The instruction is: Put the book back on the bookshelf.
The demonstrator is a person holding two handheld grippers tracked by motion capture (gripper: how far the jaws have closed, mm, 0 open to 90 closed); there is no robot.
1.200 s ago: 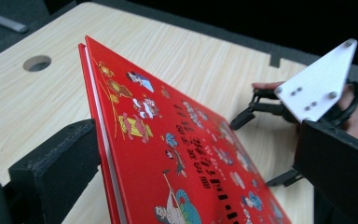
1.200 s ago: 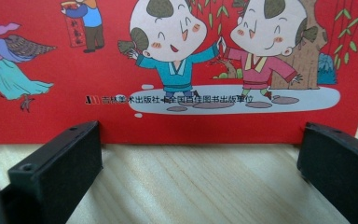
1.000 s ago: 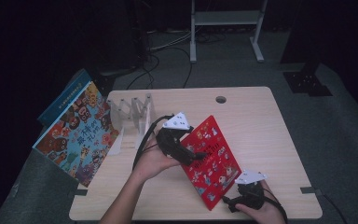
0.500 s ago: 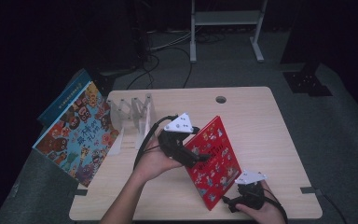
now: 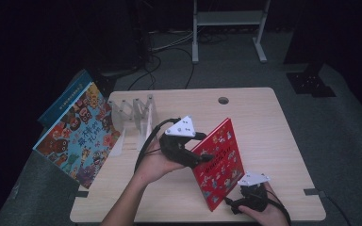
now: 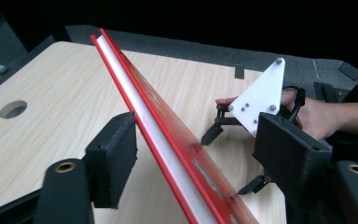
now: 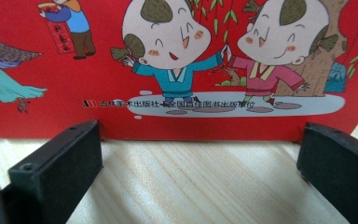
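A red picture book (image 5: 219, 165) stands tilted on its lower edge on the wooden table (image 5: 264, 127). My left gripper (image 5: 206, 153) straddles the book's upper left edge. In the left gripper view the book (image 6: 168, 140) runs between the jaws of the left gripper (image 6: 200, 140). One pad sits at the cover and the other stands well off it. These jaws have just been closing. My right gripper (image 5: 233, 205) rests open on the table at the book's lower corner. The right gripper view shows the cover (image 7: 168, 46) just beyond the spread jaws of the right gripper (image 7: 200, 158).
A clear slotted book rack (image 5: 134, 117) stands at the table's back left. A large colourful book (image 5: 78, 134) leans off the left edge, with a blue book (image 5: 61, 101) behind it. A cable hole (image 5: 223, 100) sits near the far edge.
The red book has been tipped up from a flatter lean to a steeper one, with my left gripper at its upper edge. The right gripper has stayed put.
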